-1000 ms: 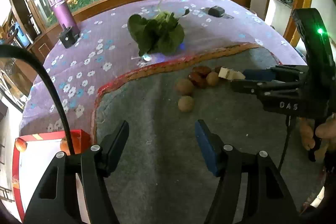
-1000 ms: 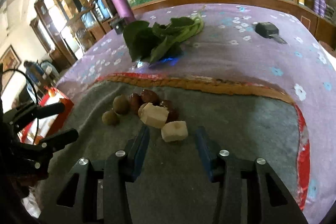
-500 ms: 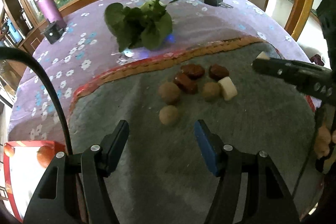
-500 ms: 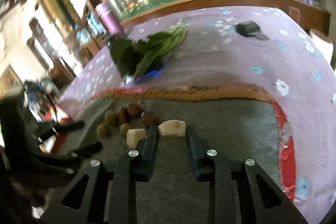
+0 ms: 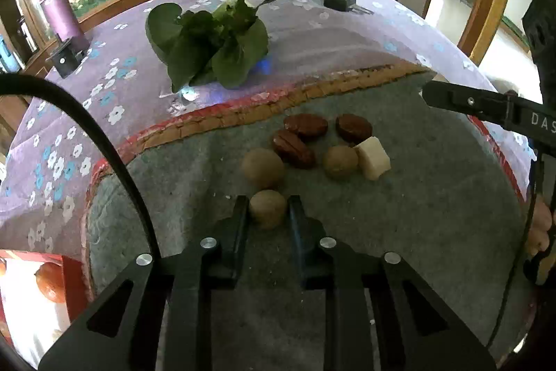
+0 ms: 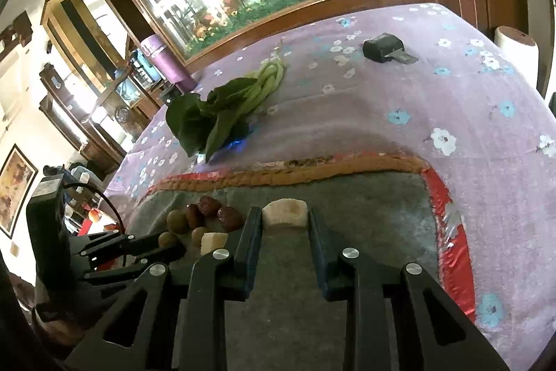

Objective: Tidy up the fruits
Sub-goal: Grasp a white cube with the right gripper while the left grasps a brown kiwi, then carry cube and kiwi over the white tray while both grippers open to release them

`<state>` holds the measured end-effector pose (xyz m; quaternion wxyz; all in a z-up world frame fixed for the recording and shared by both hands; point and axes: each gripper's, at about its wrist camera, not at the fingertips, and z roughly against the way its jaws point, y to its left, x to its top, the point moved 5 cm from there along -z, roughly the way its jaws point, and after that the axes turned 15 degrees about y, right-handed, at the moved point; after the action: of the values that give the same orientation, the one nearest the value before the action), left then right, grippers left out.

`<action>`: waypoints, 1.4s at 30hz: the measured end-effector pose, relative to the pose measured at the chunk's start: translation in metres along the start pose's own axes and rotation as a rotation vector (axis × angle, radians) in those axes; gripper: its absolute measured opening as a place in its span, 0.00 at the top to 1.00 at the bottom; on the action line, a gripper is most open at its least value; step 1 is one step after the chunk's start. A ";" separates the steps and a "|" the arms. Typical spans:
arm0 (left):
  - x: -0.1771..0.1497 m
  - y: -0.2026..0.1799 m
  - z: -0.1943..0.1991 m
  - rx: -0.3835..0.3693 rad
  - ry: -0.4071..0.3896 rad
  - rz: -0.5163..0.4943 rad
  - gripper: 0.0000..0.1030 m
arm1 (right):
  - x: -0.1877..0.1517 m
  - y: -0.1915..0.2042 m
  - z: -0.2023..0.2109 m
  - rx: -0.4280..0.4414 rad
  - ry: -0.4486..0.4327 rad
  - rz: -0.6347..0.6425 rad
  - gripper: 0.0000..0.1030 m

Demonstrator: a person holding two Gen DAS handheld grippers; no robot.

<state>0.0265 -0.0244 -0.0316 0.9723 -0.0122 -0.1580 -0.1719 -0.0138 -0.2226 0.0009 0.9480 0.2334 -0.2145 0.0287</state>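
On a grey mat [image 5: 399,232] lie round tan fruits [image 5: 263,167], three dark red dates [image 5: 305,124] and a pale cut chunk [image 5: 373,157]. My left gripper [image 5: 268,209] is shut on the nearest tan fruit [image 5: 267,207], low at the mat. My right gripper [image 6: 284,219] is shut on a second pale chunk [image 6: 285,214], held just right of the pile [image 6: 208,218]. The right gripper's finger [image 5: 486,106] shows at the right of the left wrist view; the left gripper [image 6: 139,249] shows at the lower left of the right wrist view.
Leafy greens [image 5: 212,40] lie on the purple flowered tablecloth [image 5: 347,33] beyond the mat. A purple bottle [image 5: 60,13] and a small black object [image 5: 64,59] stand far left, a black device [image 5: 338,0] far right. A red-rimmed tray with orange fruit [image 5: 48,277] sits lower left.
My left gripper moved forward and closed on the nearest tan fruit. My right gripper closed on the pale chunk and carried it to the right, away from the pile.
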 end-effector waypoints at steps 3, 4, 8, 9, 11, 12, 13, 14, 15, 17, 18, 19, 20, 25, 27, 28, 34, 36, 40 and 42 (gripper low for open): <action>-0.003 -0.002 0.002 0.006 -0.014 0.007 0.82 | 0.001 -0.001 0.002 0.002 -0.015 -0.001 0.73; -0.004 -0.002 0.005 0.004 -0.020 0.013 0.82 | 0.001 -0.001 0.003 0.003 -0.020 -0.001 0.73; -0.017 -0.003 0.025 0.010 -0.068 0.026 0.82 | 0.002 -0.001 0.008 0.004 -0.050 0.000 0.73; -0.022 -0.002 0.031 0.011 -0.078 0.032 0.82 | 0.002 -0.002 0.009 -0.001 -0.059 0.000 0.73; -0.033 0.000 0.046 -0.004 -0.110 0.051 0.81 | 0.003 -0.004 0.009 -0.016 -0.068 -0.003 0.73; -0.038 0.001 0.052 -0.008 -0.124 0.059 0.81 | 0.003 -0.005 0.008 -0.024 -0.070 -0.006 0.73; -0.045 0.003 0.058 -0.009 -0.135 0.069 0.81 | 0.003 -0.007 0.008 -0.033 -0.074 -0.010 0.73; -0.052 0.004 0.065 -0.008 -0.144 0.081 0.81 | 0.003 -0.008 0.007 -0.045 -0.080 -0.012 0.73; -0.057 0.006 0.071 -0.004 -0.153 0.089 0.81 | 0.003 -0.008 0.007 -0.058 -0.084 -0.011 0.73; -0.070 0.009 0.082 0.012 -0.171 0.110 0.81 | 0.002 -0.007 0.007 -0.088 -0.092 -0.004 0.73; -0.075 0.012 0.086 0.019 -0.178 0.117 0.81 | 0.001 -0.005 0.009 -0.089 -0.096 -0.006 0.73; -0.082 0.016 0.093 0.026 -0.190 0.125 0.81 | 0.000 -0.004 0.010 -0.084 -0.099 -0.011 0.73; -0.089 0.023 0.101 0.039 -0.206 0.137 0.81 | -0.002 0.000 0.012 -0.074 -0.104 -0.013 0.73; -0.117 0.062 0.132 0.127 -0.264 0.225 0.81 | -0.018 0.068 0.008 0.012 -0.068 0.095 0.73; -0.129 0.079 0.144 0.159 -0.291 0.263 0.81 | -0.023 0.106 -0.003 0.068 -0.033 0.148 0.73; -0.134 0.087 0.148 0.167 -0.301 0.278 0.81 | -0.025 0.128 -0.010 0.110 -0.010 0.171 0.74; -0.167 0.135 0.162 0.232 -0.334 0.387 0.81 | -0.042 0.245 -0.050 0.260 0.094 0.309 0.74; -0.176 0.151 0.160 0.239 -0.334 0.425 0.81 | -0.049 0.278 -0.061 0.296 0.130 0.353 0.74; -0.193 0.180 0.153 0.257 -0.318 0.491 0.81 | -0.067 0.326 -0.082 0.328 0.181 0.410 0.74; -0.201 0.189 0.147 0.257 -0.310 0.517 0.81 | -0.078 0.344 -0.094 0.327 0.214 0.436 0.74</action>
<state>-0.1329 0.2314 0.0517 0.9417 0.0450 -0.3162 0.1058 -0.1003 0.1293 0.0407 0.8864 0.3273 -0.1510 0.2904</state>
